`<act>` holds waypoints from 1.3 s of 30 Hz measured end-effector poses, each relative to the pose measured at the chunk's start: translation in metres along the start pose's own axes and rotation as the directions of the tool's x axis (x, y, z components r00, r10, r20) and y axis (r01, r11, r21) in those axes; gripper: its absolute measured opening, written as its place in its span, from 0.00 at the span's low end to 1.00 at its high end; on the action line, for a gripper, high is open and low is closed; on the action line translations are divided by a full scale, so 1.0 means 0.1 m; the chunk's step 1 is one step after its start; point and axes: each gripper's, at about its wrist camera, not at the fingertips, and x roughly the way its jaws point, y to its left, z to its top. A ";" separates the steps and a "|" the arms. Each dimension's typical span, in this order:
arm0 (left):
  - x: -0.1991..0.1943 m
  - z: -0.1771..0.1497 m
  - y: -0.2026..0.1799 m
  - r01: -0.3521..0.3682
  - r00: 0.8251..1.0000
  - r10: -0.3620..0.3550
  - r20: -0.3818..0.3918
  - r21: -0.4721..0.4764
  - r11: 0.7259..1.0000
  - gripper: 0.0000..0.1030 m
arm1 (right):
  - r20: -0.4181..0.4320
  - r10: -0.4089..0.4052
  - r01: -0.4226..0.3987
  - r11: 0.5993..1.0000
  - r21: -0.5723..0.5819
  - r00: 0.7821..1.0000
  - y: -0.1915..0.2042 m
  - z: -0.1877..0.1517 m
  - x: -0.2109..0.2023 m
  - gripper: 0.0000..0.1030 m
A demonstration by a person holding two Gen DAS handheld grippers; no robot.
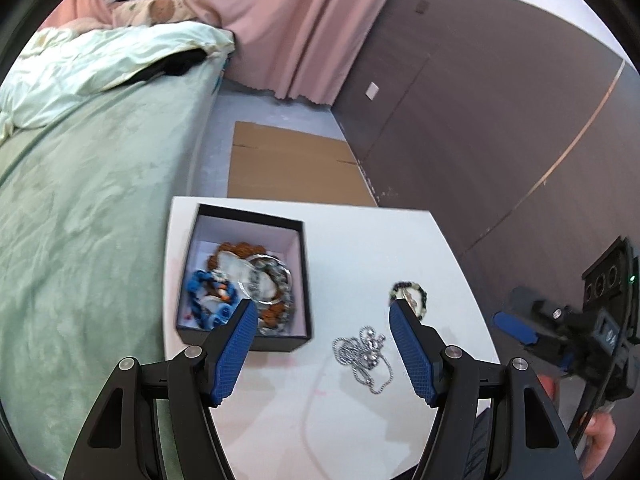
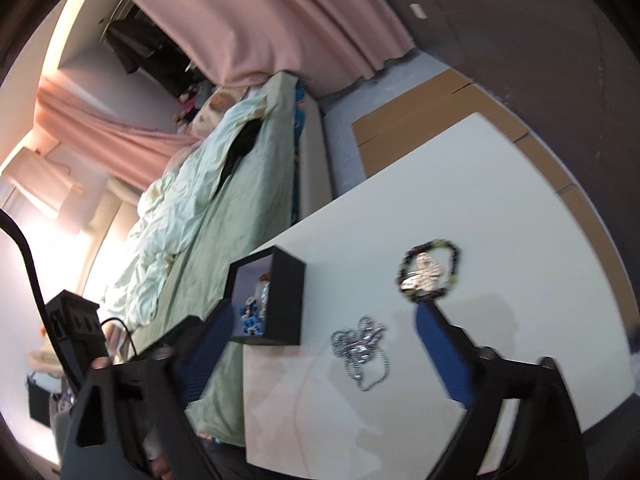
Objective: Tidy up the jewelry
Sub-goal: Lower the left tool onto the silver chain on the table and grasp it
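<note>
A black jewelry box (image 1: 208, 216) with a white lining sits on the white table (image 1: 360, 240) at its left edge; it holds several bracelets, brown, blue and grey. It also shows in the right wrist view (image 2: 286, 300). A silver chain necklace (image 1: 364, 354) lies heaped on the table right of the box, seen also in the right wrist view (image 2: 360, 350). A dark beaded bracelet (image 1: 420, 294) around a pale ornament (image 2: 426, 274) lies farther right. My left gripper (image 1: 322, 308) is open and empty above the table. My right gripper (image 2: 324, 314) is open and empty, above the chain.
A bed with a green cover (image 1: 88, 208) runs along the table's left side. Flattened cardboard (image 1: 288, 164) lies on the floor beyond the table. A dark wall (image 1: 500, 120) stands on the right, with pink curtains (image 1: 288, 20) at the back.
</note>
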 end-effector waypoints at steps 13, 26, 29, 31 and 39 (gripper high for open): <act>0.28 -0.17 -0.64 0.029 0.997 -0.022 -0.077 0.086 0.996 0.96 | 0.066 -0.044 0.039 0.996 0.083 0.997 -0.60 -0.04 -0.44 0.95; 0.77 -0.55 -0.87 -0.084 0.981 0.118 -0.153 0.217 0.973 0.80 | 0.101 -0.079 0.066 0.990 0.121 0.992 -1.04 -0.17 -0.72 0.95; 0.92 -0.61 -0.91 -0.115 0.973 0.159 -0.167 0.249 0.962 0.71 | 0.102 -0.086 0.073 0.990 0.121 0.991 -1.10 -0.18 -0.77 0.95; 1.02 -0.64 -0.94 -0.131 0.967 0.184 -0.175 0.278 0.952 0.65 | 0.106 -0.089 0.076 0.989 0.126 0.990 -1.14 -0.20 -0.81 0.95; 1.29 -0.67 -0.92 -0.168 0.950 0.238 -0.201 0.315 0.934 0.59 | 0.114 -0.097 0.081 0.986 0.144 0.989 -1.26 -0.23 -0.89 0.95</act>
